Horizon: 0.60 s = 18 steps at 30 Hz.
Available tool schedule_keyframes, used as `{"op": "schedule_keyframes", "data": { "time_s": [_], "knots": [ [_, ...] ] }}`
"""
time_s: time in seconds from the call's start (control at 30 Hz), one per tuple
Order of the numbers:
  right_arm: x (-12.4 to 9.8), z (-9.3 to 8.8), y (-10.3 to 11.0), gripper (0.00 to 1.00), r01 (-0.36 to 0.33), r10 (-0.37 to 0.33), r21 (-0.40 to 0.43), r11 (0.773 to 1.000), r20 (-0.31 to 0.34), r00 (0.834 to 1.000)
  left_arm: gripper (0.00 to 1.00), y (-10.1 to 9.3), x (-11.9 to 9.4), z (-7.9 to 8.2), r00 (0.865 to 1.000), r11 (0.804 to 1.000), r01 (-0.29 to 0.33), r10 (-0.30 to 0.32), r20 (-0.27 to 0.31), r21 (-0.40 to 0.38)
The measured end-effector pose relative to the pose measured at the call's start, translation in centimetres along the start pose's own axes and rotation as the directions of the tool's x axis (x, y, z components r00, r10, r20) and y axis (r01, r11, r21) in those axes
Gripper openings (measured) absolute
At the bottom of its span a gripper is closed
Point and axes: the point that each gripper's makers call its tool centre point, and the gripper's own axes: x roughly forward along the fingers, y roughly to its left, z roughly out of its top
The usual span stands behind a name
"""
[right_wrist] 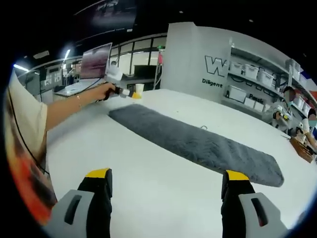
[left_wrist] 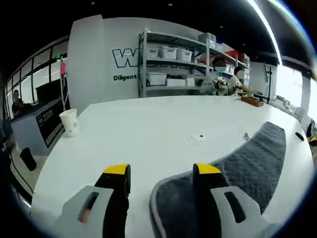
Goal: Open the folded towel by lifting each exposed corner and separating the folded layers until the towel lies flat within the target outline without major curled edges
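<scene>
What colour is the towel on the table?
Dark grey, with a fuzzy pile; the towel shows best in the right gripper view, lying as a long folded strip.

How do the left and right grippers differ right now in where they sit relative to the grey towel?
The left gripper straddles the end edge of the grey plush towel, one jaw over it; the right gripper hangs over bare white table, short of the towel. The right gripper's jaws gape wider. Both are open, yellow-tipped and black.

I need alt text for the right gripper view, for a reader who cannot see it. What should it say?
A long grey towel, folded into a narrow strip, lies diagonally on a white table. The right gripper hovers open in the foreground, off the towel. At the towel's far end a person's hand holds the left gripper.
</scene>
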Motion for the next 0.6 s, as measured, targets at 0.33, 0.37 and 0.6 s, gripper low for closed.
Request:
{"op": "schedule_keyframes", "data": {
  "time_s": [0.33, 0.37, 0.6],
  "knots": [
    [0.6, 0.0, 0.8, 0.92, -0.034, 0.033, -0.018, 0.999, -0.01, 0.999, 0.35, 0.3, 1.2, -2.4, 0.999, 1.0, 0.02, -0.02, -0.049, 0.004],
    [0.6, 0.0, 0.8, 0.92, -0.036, 0.036, -0.019, 0.999, -0.008, 0.999, 0.31, 0.3, 1.3, -2.5, 0.998, 1.0, 0.021, -0.02, -0.055, 0.009],
    [0.7, -0.2, 0.8, 0.91, -0.041, 0.041, -0.012, 0.999, -0.015, 0.999, 0.21, 0.1, 1.3, -3.7, 0.995, 0.999, 0.034, -0.031, -0.091, 0.03]
  ]
}}
